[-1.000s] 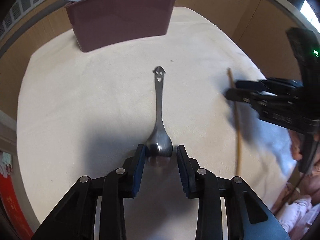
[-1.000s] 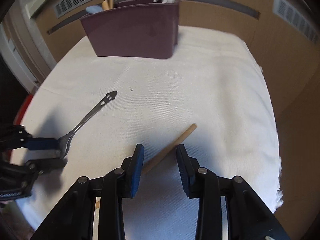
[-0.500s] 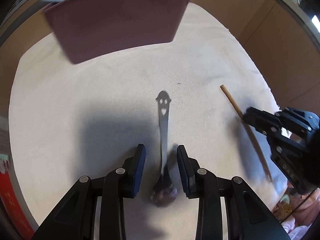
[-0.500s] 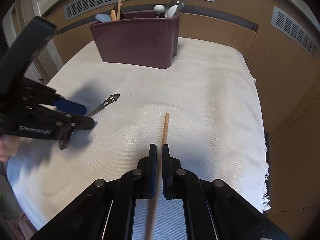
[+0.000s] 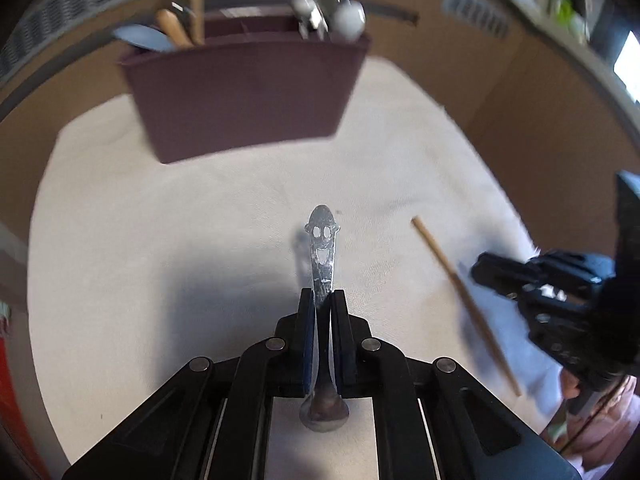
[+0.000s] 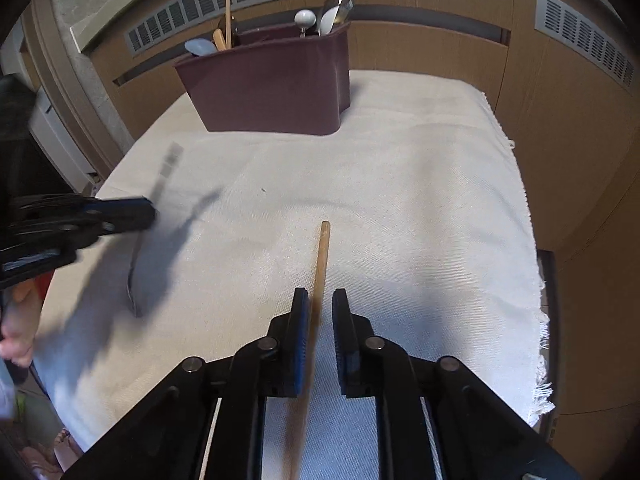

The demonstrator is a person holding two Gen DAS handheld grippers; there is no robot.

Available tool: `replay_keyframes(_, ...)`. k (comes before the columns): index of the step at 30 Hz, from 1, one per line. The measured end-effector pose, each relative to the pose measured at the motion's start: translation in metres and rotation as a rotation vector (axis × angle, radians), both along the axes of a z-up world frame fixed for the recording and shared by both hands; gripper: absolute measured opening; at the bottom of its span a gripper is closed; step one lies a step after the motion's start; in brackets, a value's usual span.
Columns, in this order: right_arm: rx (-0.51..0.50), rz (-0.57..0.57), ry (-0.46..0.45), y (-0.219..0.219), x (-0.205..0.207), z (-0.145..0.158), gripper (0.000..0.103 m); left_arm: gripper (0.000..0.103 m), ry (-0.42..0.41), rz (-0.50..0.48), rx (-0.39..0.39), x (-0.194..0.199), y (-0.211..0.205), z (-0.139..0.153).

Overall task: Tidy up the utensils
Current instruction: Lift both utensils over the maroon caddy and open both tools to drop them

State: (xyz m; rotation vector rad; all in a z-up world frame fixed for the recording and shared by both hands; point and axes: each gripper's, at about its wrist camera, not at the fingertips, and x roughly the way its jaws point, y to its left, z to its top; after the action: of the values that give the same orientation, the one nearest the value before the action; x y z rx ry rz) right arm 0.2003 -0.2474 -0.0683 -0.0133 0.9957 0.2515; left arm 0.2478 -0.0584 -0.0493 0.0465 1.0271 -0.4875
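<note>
My left gripper (image 5: 320, 300) is shut on the handle of a metal spoon (image 5: 322, 256) with a smiley-face end; the bowl sits back between the fingers. The spoon is lifted above the white cloth (image 5: 160, 240). My right gripper (image 6: 320, 300) has its jaws slightly apart around a wooden chopstick (image 6: 322, 252), which runs forward from between the pads; whether the pads touch it is unclear. In the left wrist view the chopstick (image 5: 460, 292) and the right gripper (image 5: 480, 270) are at the right. In the right wrist view the left gripper (image 6: 148, 214) and blurred spoon (image 6: 138, 256) are at the left.
A maroon utensil holder (image 6: 276, 84) stands at the back of the cloth, with wooden and metal utensils in it; it also shows in the left wrist view (image 5: 248, 92). The fringed cloth edge (image 6: 540, 320) is on the right. Wooden panels and vents lie behind.
My left gripper has shut on the spoon's handle and lifted it off the cloth. My right gripper's jaws have parted a little and it has moved forward along the chopstick.
</note>
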Motion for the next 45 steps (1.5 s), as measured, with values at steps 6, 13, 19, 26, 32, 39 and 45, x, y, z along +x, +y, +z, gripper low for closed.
replay_keyframes(6,-0.061,-0.014,0.053,0.016,0.016,-0.011,0.016,0.008,-0.192,0.132,-0.099,-0.039,0.037,0.025)
replay_keyframes(13,-0.134,0.023,-0.002,0.03,0.005,0.0,0.005,0.008,-0.189,0.178,-0.175,-0.041,0.058,0.017)
replay_keyframes(19,-0.101,0.015,-0.109,0.026,-0.014,0.042,0.005,0.008,-0.195,0.188,-0.208,-0.05,0.065,0.028)
replay_keyframes(26,-0.062,0.023,-0.192,0.027,-0.035,0.071,0.005,0.008,-0.266,0.184,-0.221,-0.07,0.067,0.058)
replay_keyframes(32,-0.009,0.036,-0.343,0.029,-0.044,0.129,0.005,0.008,-0.335,0.16,-0.239,-0.08,0.066,0.098)
replay_keyframes(39,0.022,0.006,-0.668,0.031,-0.027,0.23,0.005,0.008,-0.514,0.125,-0.247,-0.066,0.062,0.18)
replay_keyframes(45,0.035,-0.026,-0.797,0.043,0.024,0.278,0.005,0.008,-0.637,0.123,-0.242,-0.024,0.058,0.225)
